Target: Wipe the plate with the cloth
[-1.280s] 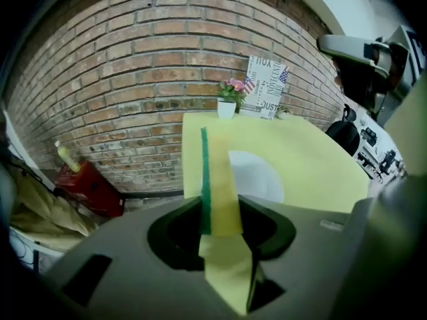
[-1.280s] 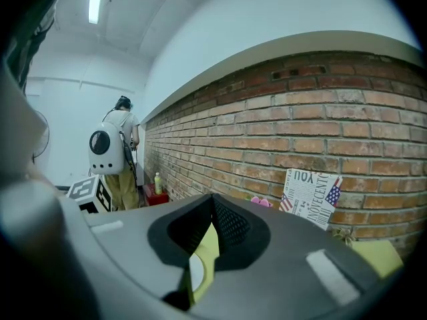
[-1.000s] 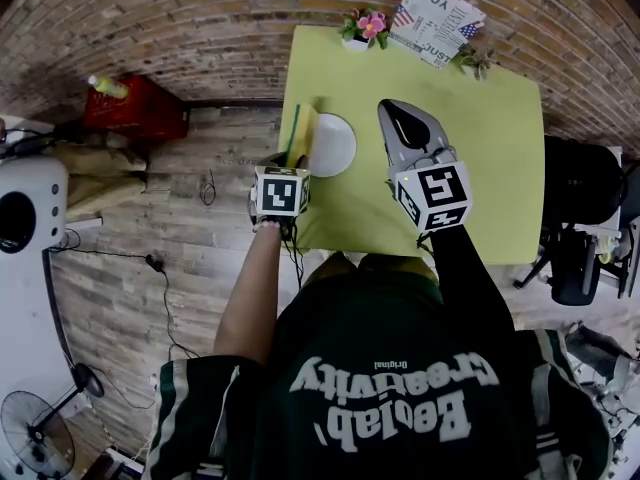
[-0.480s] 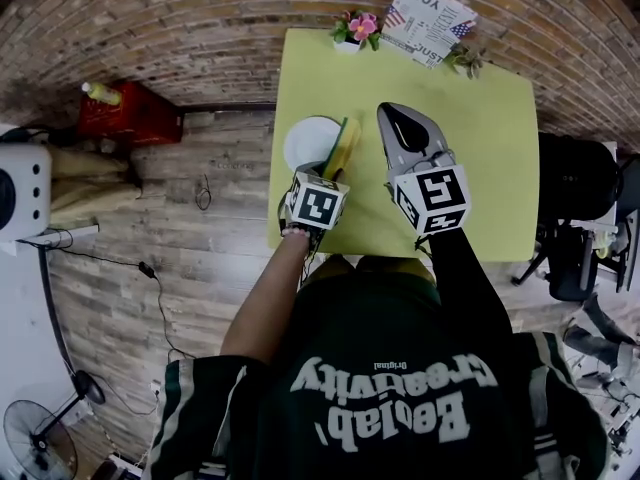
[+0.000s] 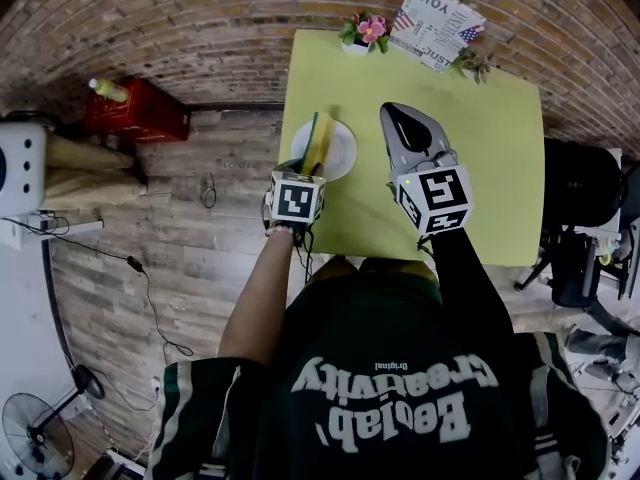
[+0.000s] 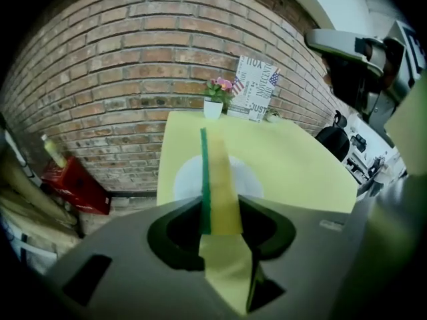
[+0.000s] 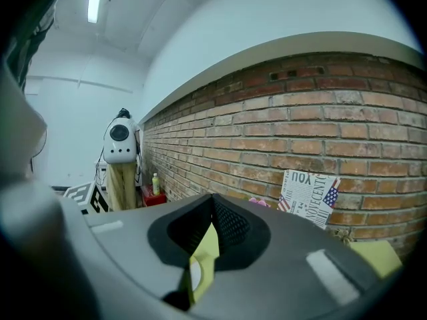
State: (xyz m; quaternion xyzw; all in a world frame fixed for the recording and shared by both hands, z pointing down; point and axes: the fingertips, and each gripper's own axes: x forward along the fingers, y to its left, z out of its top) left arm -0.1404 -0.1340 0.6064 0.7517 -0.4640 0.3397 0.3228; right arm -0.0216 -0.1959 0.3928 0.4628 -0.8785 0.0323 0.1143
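Observation:
A white plate [image 5: 338,152] lies near the left edge of the yellow-green table [image 5: 480,158]. My left gripper [image 5: 308,174] is shut on a yellow cloth with a green edge [image 5: 318,138], which rests across the plate's middle. In the left gripper view the cloth [image 6: 217,179] runs forward from the left gripper [image 6: 217,231], and the plate [image 6: 183,181] shows on both sides of it. My right gripper [image 5: 392,110] hovers over the table to the right of the plate. Seen in its own view, the right gripper [image 7: 212,202] is shut, with nothing in it.
A small flower pot [image 5: 364,30], a printed card [image 5: 436,10] and a little plant [image 5: 473,63] line the table's far edge. A red crate with a bottle [image 5: 135,110] stands on the floor at left, and a black chair [image 5: 575,183] is at right.
The left gripper swept the cloth from the plate's left side across to its right side, then back over the middle. The right gripper stayed where it was.

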